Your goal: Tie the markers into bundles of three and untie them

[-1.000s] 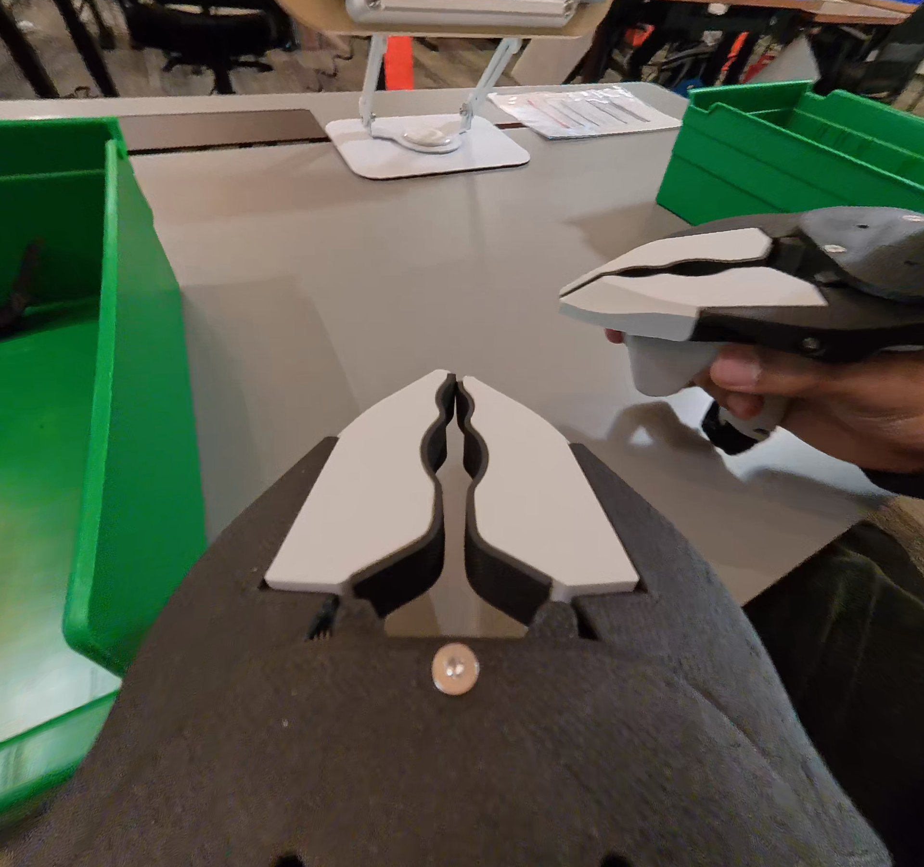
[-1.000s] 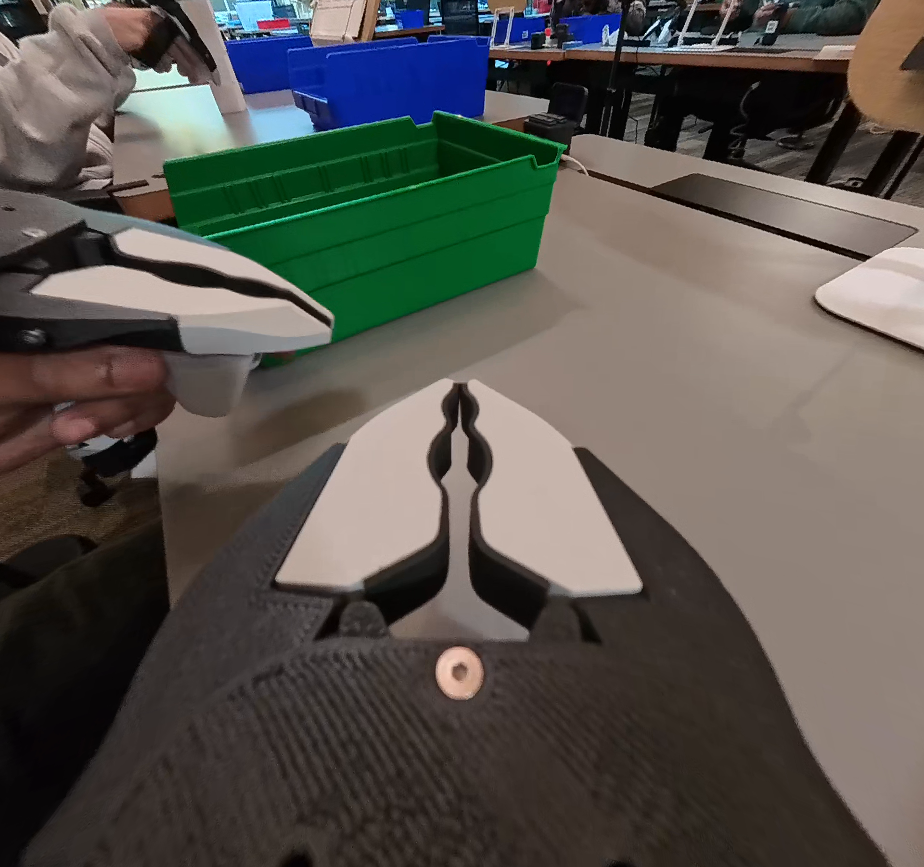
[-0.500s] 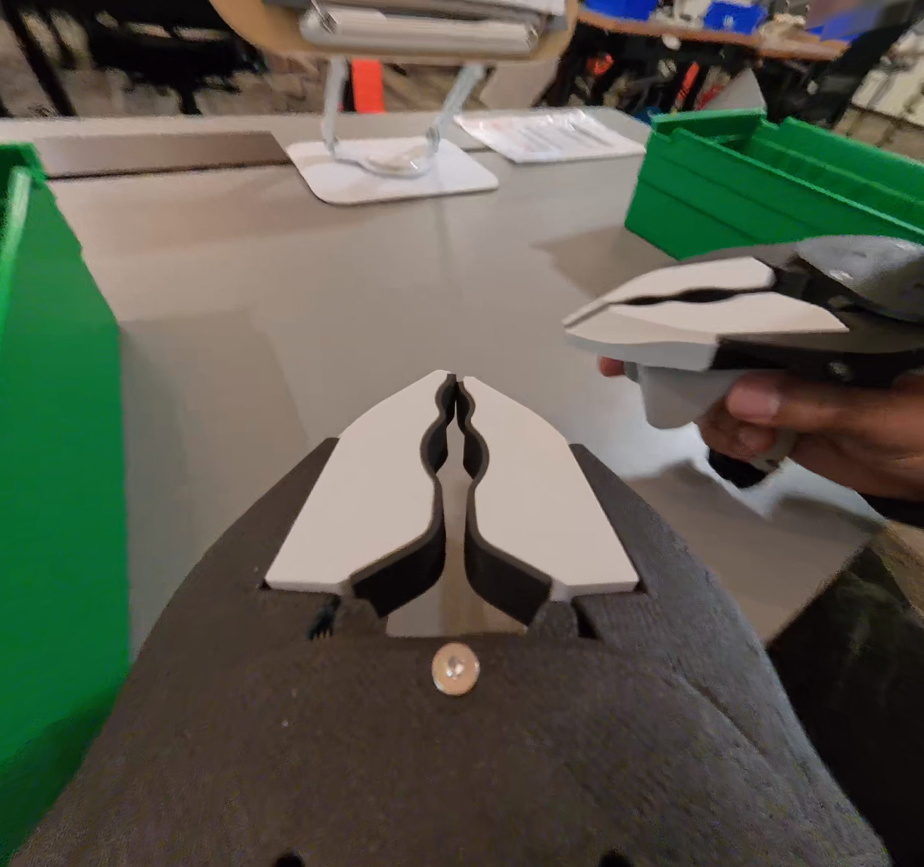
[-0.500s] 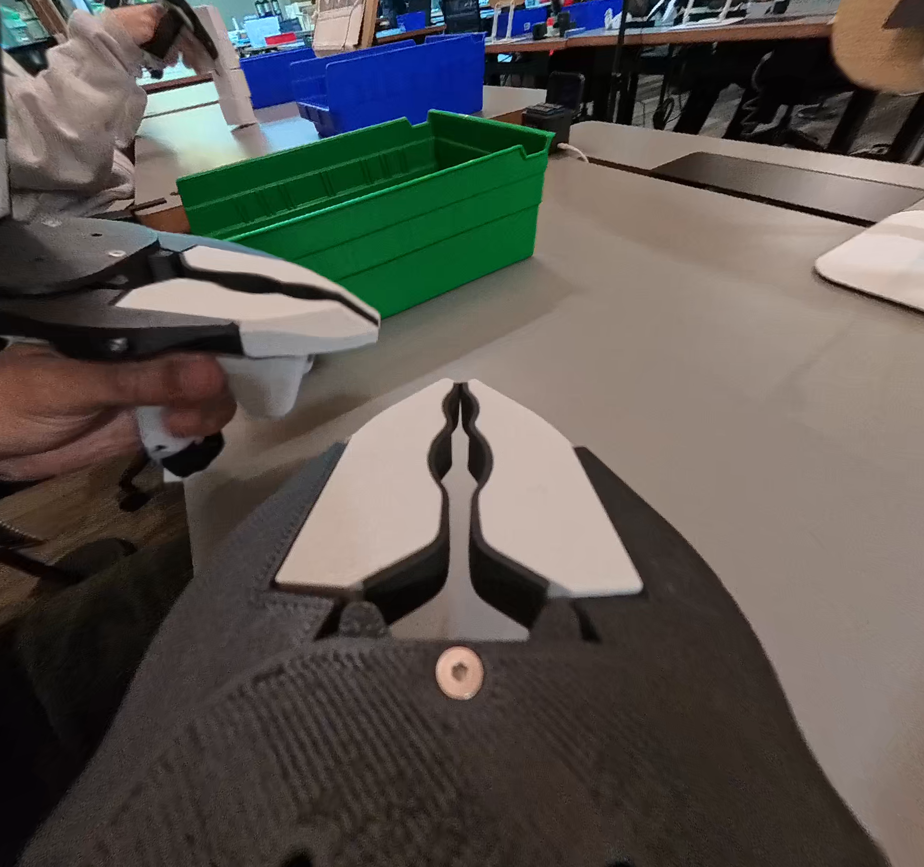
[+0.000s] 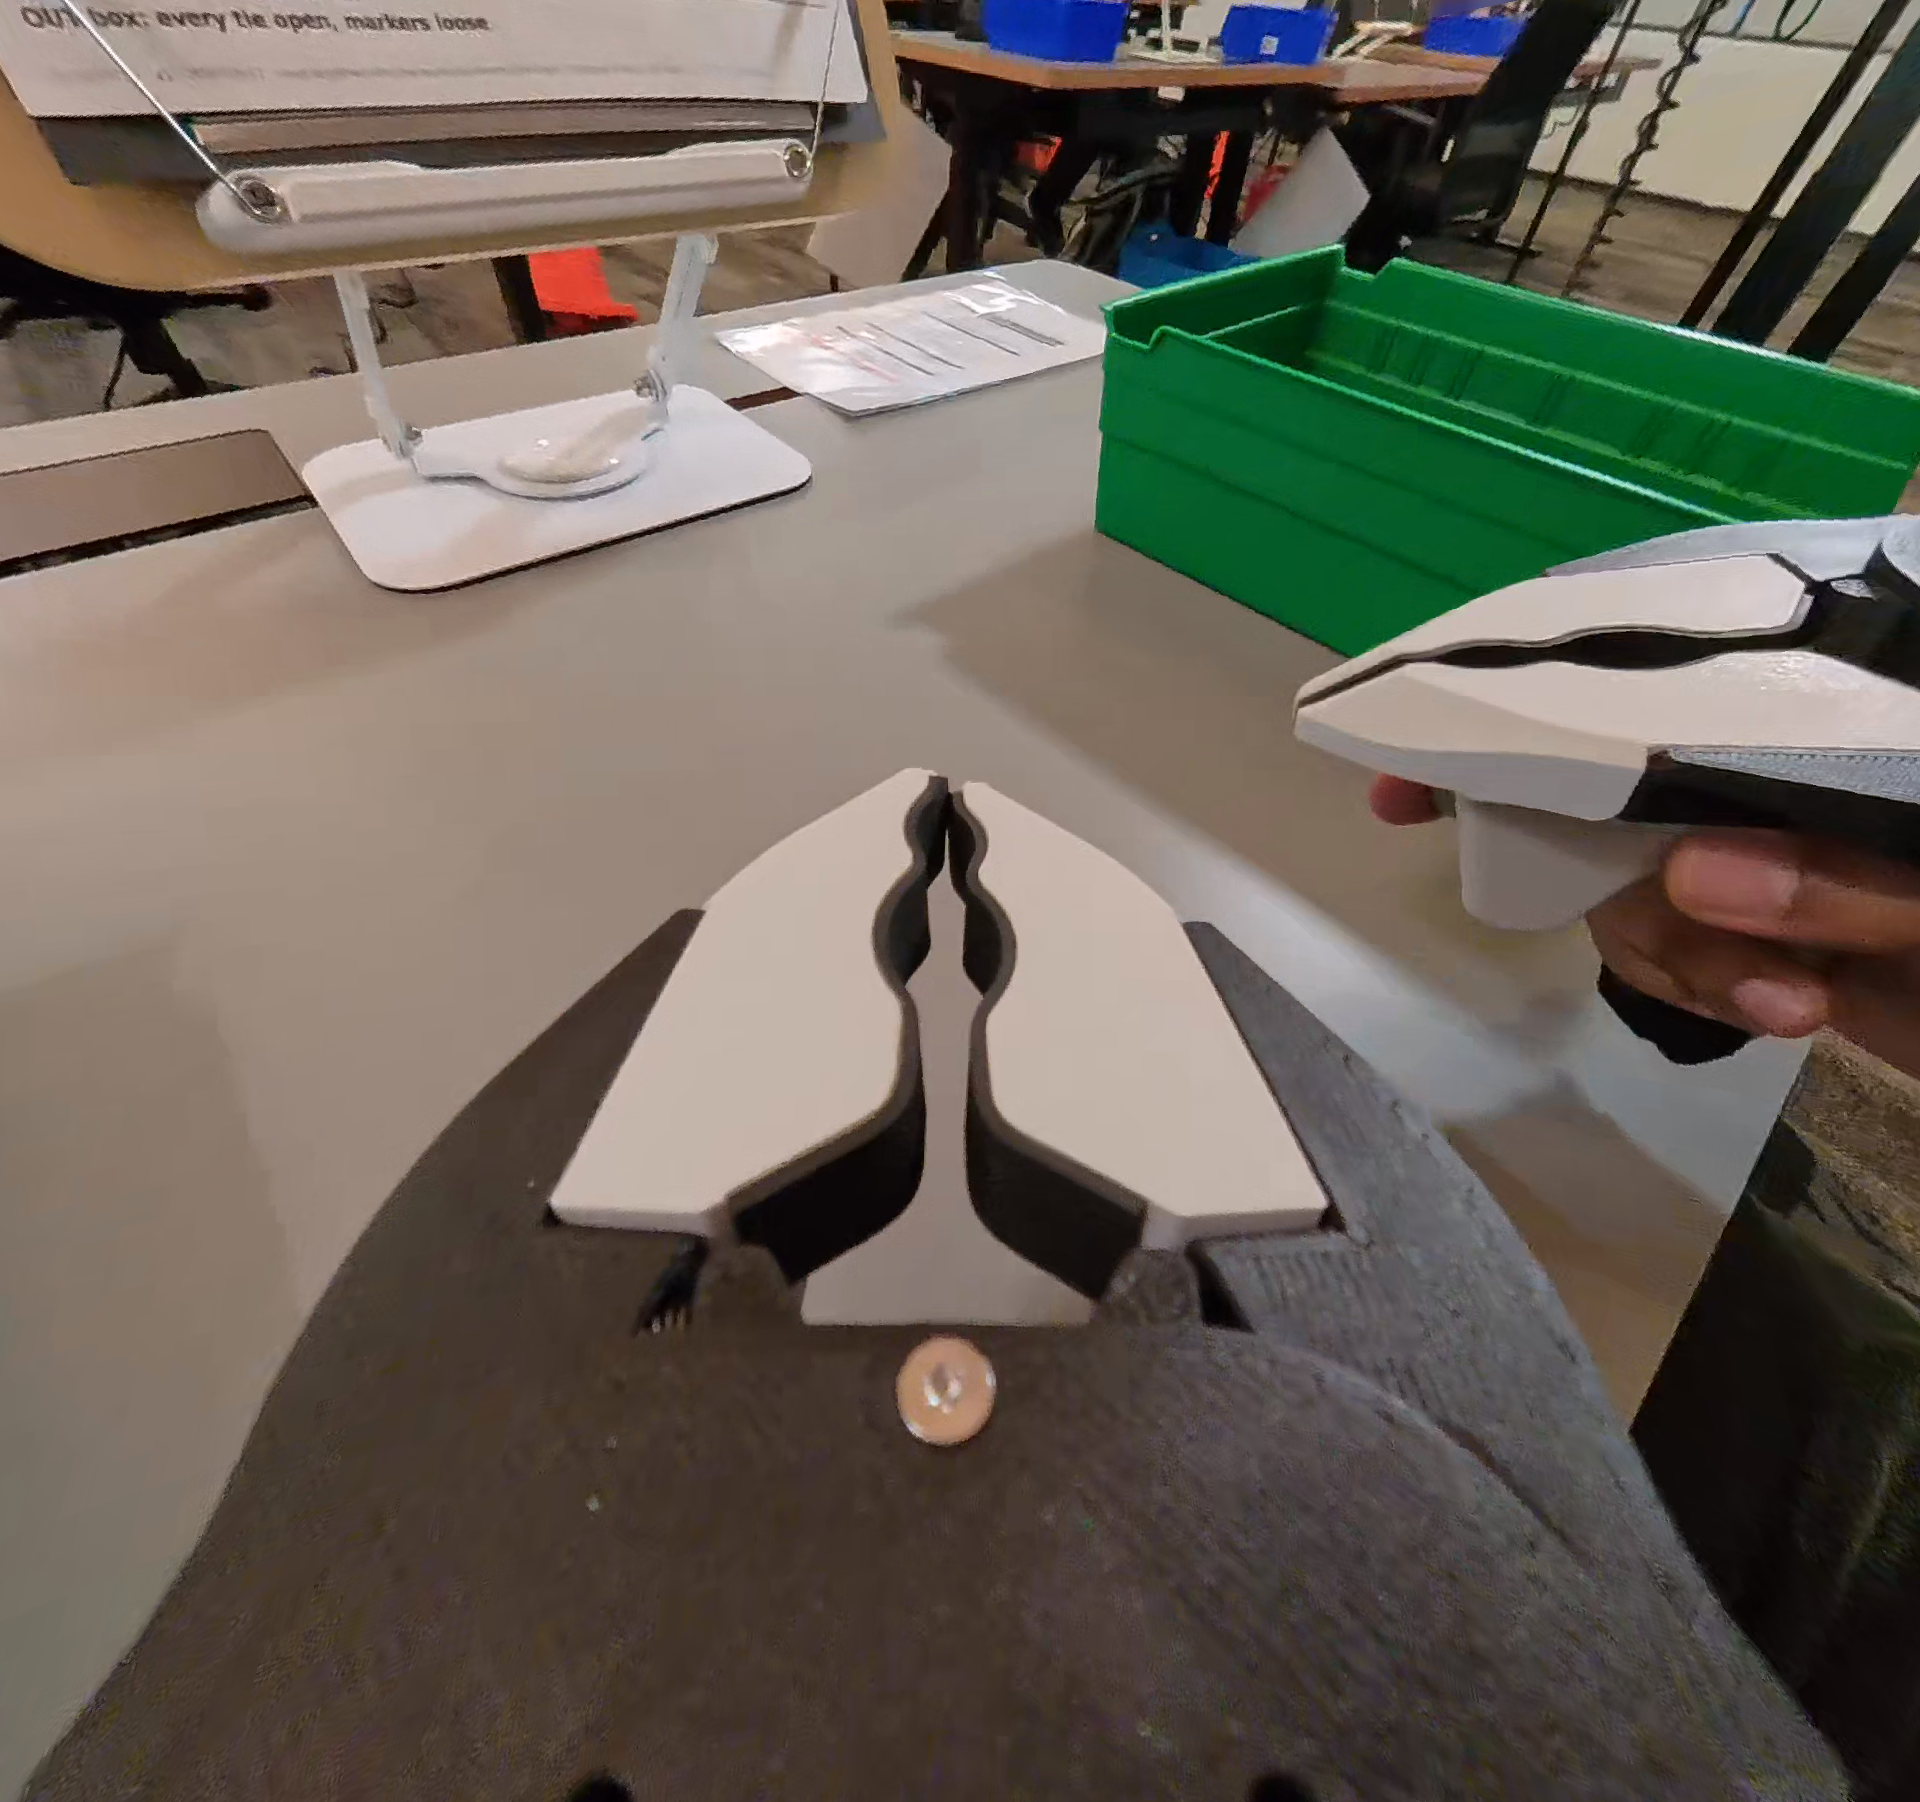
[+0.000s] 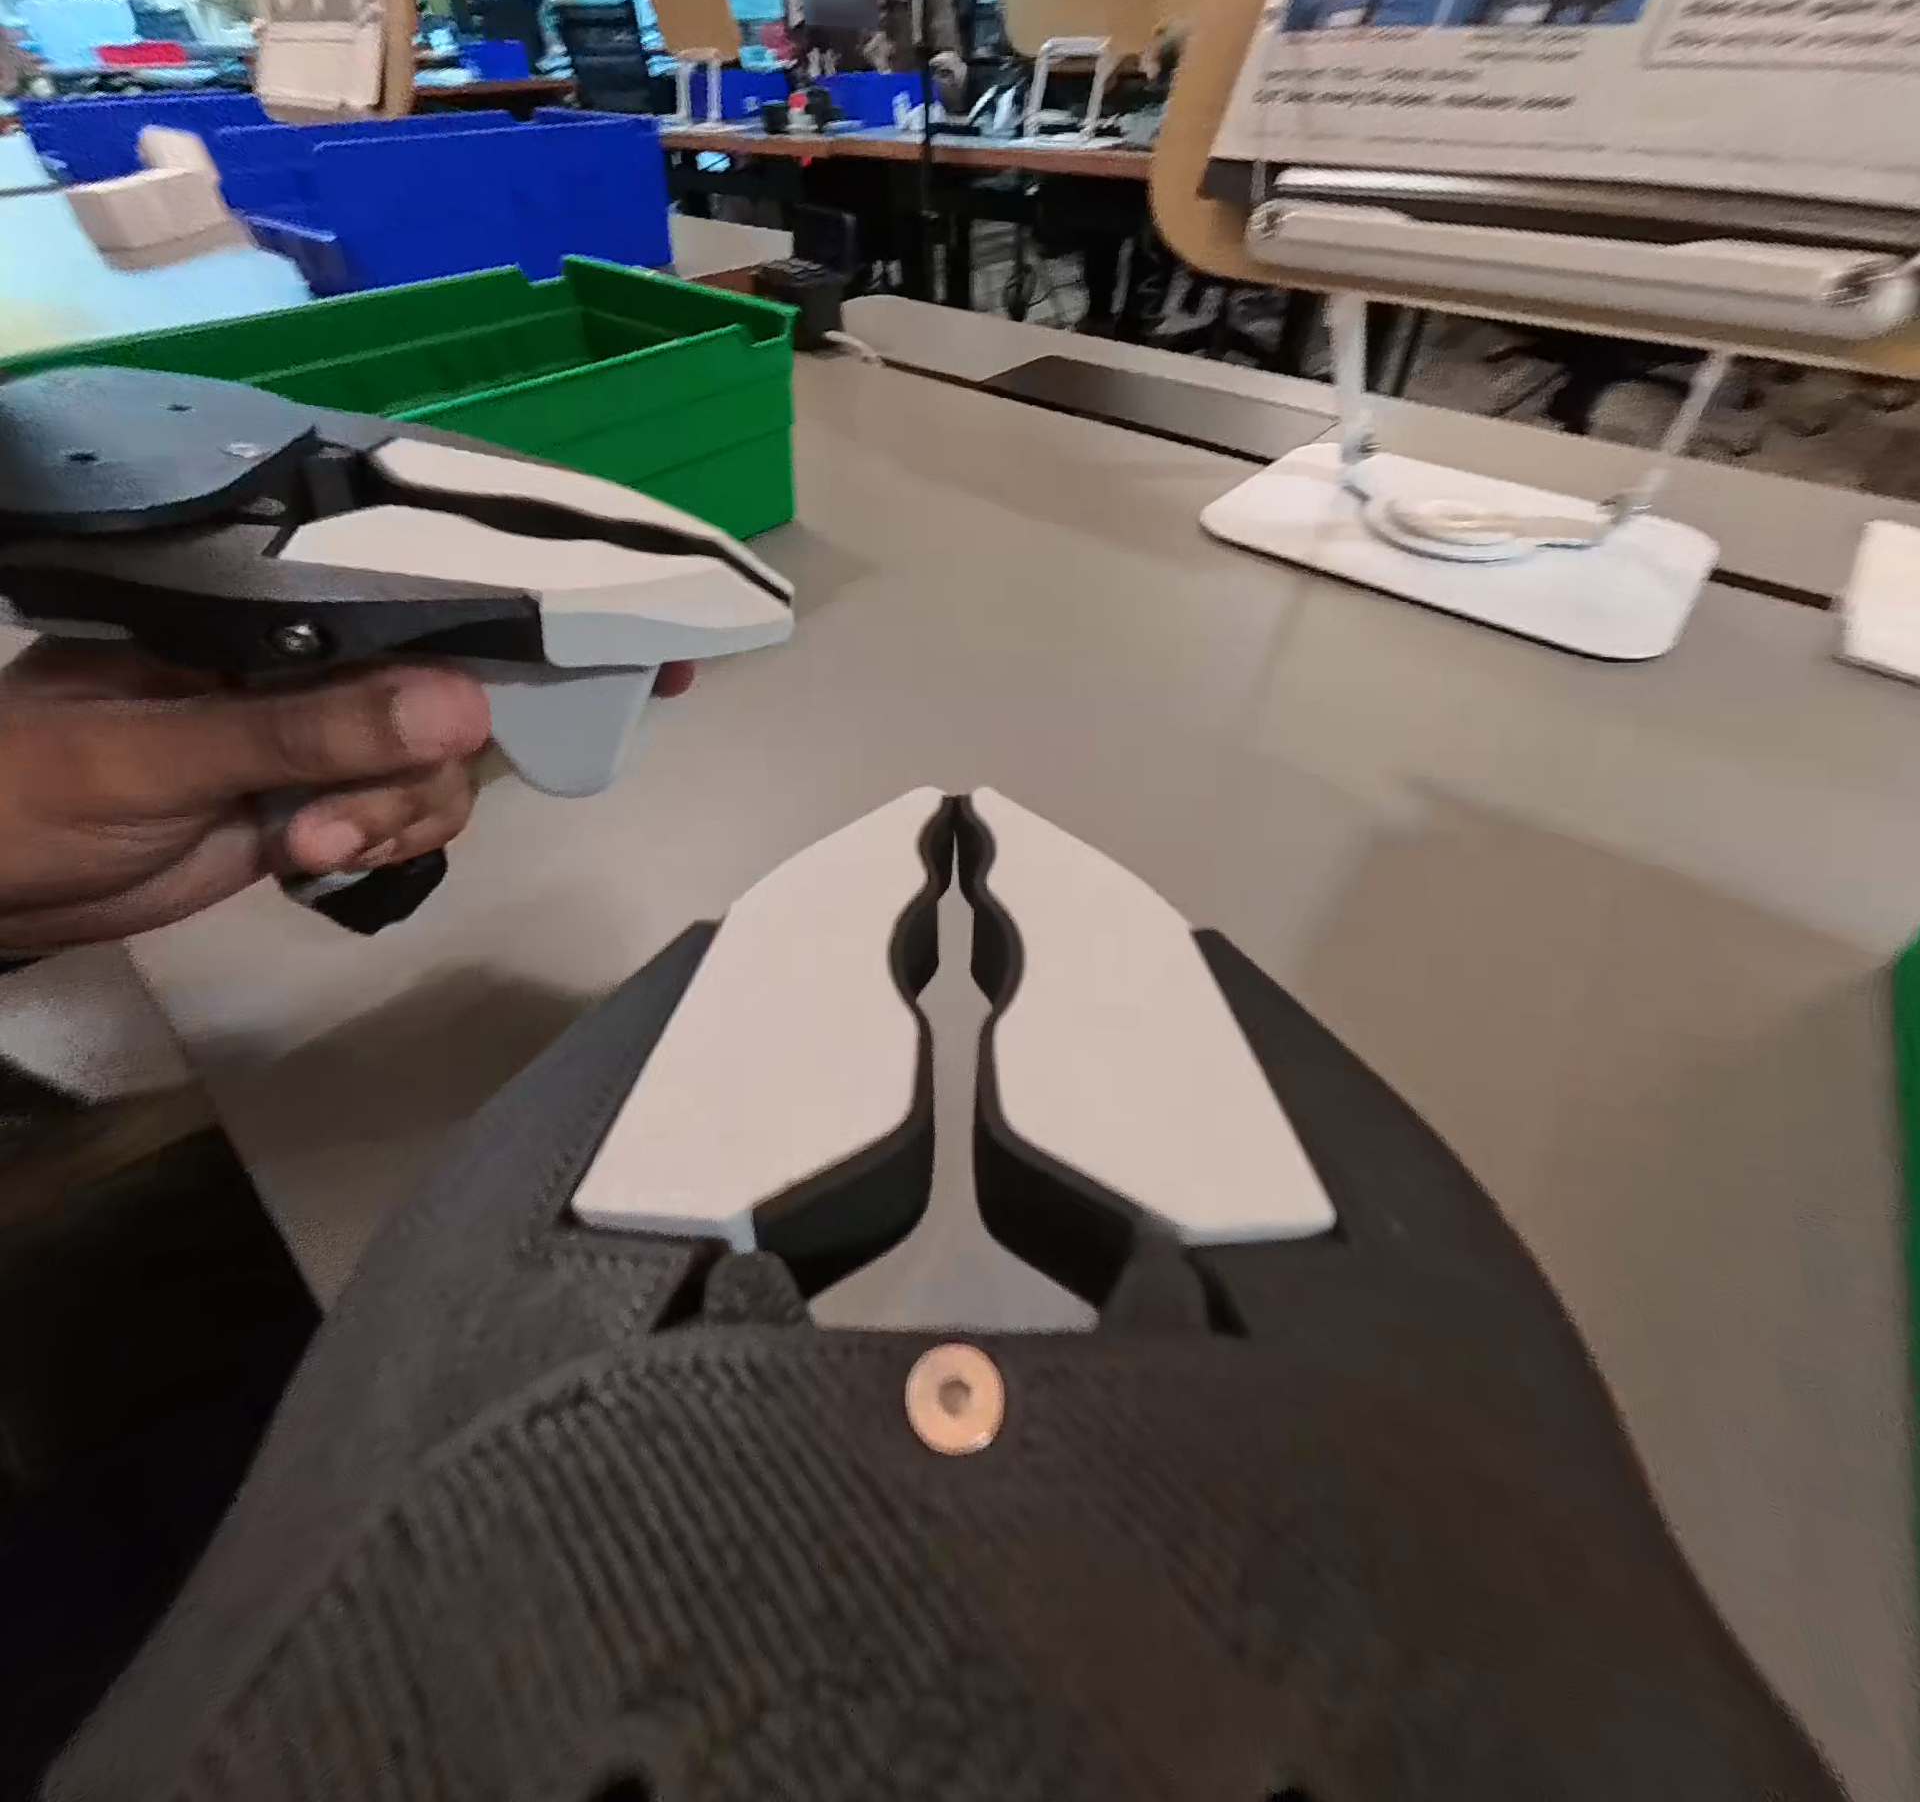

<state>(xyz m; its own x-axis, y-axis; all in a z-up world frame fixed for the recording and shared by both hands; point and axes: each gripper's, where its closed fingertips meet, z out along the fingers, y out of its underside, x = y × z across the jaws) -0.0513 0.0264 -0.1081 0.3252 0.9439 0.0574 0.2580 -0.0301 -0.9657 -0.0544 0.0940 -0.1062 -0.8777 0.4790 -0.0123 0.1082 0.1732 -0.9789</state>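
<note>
My left gripper (image 5: pixel 948 794) is shut and empty, held over the grey table (image 5: pixel 468 817). My right gripper (image 6: pixel 962 803) is also shut and empty, over the same table (image 6: pixel 1403 869). Each shows in the other's view, held in a hand: the right gripper (image 5: pixel 1311 710) at the right of the left wrist view, the left gripper (image 6: pixel 777 599) at the left of the right wrist view. Their tips point toward each other and stay apart. Nothing lies between the fingers of either.
A green bin (image 5: pixel 1455 474) stands at the right of the table, its inside mostly hidden. Another green bin (image 6: pixel 623 412) stands behind the left gripper. A white document stand (image 5: pixel 551 495) holding printed sheets is at the back. A clear sleeve (image 5: pixel 914 350) lies beside it. Blue bins (image 6: pixel 447 183) are on tables beyond. The grippers' ends are close to 8 centimeters from one another.
Both wrist views have swung right. The near left green bin has left the left wrist view. The document stand has come into the right wrist view. Both grippers stay shut.
</note>
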